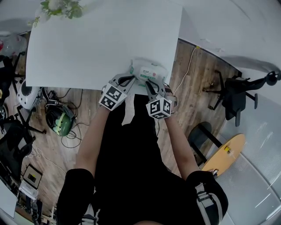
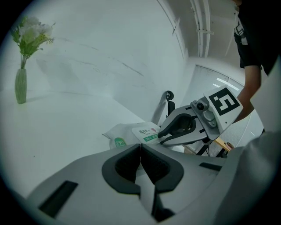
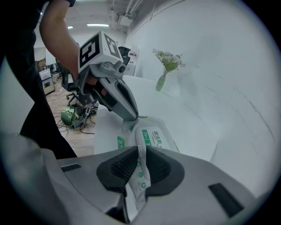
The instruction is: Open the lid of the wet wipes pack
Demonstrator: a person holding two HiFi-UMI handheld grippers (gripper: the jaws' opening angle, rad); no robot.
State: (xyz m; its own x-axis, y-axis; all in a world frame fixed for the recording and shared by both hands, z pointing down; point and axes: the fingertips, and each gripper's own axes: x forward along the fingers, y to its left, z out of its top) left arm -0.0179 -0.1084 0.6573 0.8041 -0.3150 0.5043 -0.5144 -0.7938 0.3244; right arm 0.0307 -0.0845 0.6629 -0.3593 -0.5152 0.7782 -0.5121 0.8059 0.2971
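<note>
The white wet wipes pack (image 1: 149, 71) lies at the near edge of the white table (image 1: 88, 44), its flat lid label (image 3: 153, 138) lying down on top. My left gripper (image 1: 130, 79) is shut at the pack's left end; in the left gripper view the pads (image 2: 127, 165) meet with a thin pale strip of film between them, and the pack (image 2: 127, 134) lies just beyond. My right gripper (image 1: 151, 83) is shut on the pack's near end seal, whose green-dotted film runs up between the pads (image 3: 125, 165). The left gripper's tip (image 3: 131, 116) rests on the pack's far end.
A vase of flowers (image 1: 61, 6) stands at the table's far left corner. On the wooden floor are a black office chair (image 1: 232, 94) to the right, a green helmet (image 1: 59, 121) with cables to the left, and a wooden board (image 1: 226, 154).
</note>
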